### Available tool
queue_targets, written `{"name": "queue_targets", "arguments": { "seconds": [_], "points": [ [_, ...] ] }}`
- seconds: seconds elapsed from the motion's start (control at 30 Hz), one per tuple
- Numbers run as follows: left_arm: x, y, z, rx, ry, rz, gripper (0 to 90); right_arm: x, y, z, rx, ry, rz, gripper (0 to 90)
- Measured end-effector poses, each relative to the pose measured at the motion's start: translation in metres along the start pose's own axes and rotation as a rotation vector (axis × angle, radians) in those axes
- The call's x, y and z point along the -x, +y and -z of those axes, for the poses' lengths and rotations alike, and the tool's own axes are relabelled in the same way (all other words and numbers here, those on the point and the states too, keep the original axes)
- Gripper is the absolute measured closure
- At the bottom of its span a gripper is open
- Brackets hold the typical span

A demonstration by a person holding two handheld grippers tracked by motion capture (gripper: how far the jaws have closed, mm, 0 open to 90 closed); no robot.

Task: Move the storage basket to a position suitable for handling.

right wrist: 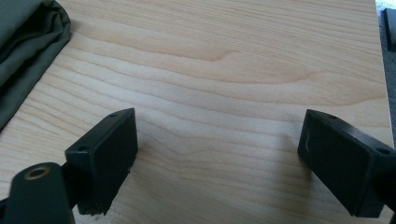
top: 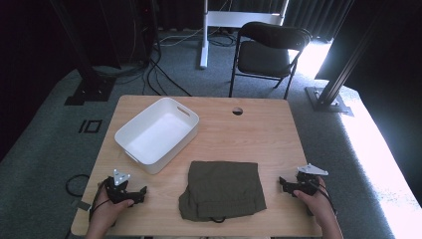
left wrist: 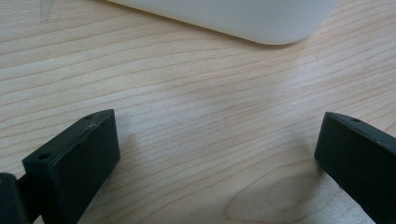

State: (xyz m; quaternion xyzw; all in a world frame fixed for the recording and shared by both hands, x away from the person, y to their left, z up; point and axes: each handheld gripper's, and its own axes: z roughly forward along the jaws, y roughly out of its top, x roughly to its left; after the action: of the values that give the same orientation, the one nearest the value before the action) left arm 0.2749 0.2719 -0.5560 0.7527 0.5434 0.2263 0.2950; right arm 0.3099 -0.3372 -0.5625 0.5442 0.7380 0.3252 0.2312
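On the wooden table [top: 259, 134] in the high view, a folded olive-green garment [top: 222, 189] lies at the near middle, flat, with a bunched edge toward the person. White plastic bin [top: 158, 133] sits at the table's left, turned at an angle, just beyond the garment's far left corner, apart from it. Left gripper [top: 143, 191] rests on the near left of the table in the person's left hand [top: 107, 206], jaws pointing toward the garment, gap between them and the cloth. Right gripper [top: 281, 182] rests at the near right in the right hand [top: 318, 199], jaws also pointing in at the garment, near it but not touching. Black folding chair [top: 268, 50] stands beyond the table on grey carpet.

Left gripper view: left gripper [left wrist: 217, 140] has its jaws spread wide, nothing between them, bare wood under them. Rounded wall of the white plastic bin [left wrist: 243, 21] is ahead at the top, apart from the jaws.

Right gripper view: right gripper [right wrist: 219, 144] likewise stands wide, empty, over bare wood. Garment's [right wrist: 28, 51] edge folds show at the upper left, off to the side of the left-hand jaw, not touching it. Table's edge runs down the right side.
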Motion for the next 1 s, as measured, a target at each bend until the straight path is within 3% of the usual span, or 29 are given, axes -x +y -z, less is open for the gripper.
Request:
{"name": "queue_targets", "arguments": {
  "seconds": [0.27,0.5,0.77,0.87,1.0],
  "points": [
    [-0.001,0.000,0.002,-0.007,-0.014,-0.020,1.2,0.000,0.003,-0.003,0.001,0.012,0.015,11.6],
    [-0.005,-0.001,0.003,-0.008,-0.005,-0.011,1.2,-0.006,0.013,-0.012,-0.009,0.020,0.021,11.7],
    [-0.007,0.002,0.002,-0.009,0.000,-0.008,1.2,-0.017,0.031,-0.023,0.000,0.060,0.027,11.9],
    [-0.008,0.005,0.003,-0.004,0.000,-0.004,1.2,-0.024,0.044,-0.029,0.014,0.100,0.021,11.9],
    [-0.009,0.006,0.004,0.001,0.011,-0.001,1.1,-0.030,0.056,-0.036,0.019,0.101,0.044,11.9]
  ]
}}
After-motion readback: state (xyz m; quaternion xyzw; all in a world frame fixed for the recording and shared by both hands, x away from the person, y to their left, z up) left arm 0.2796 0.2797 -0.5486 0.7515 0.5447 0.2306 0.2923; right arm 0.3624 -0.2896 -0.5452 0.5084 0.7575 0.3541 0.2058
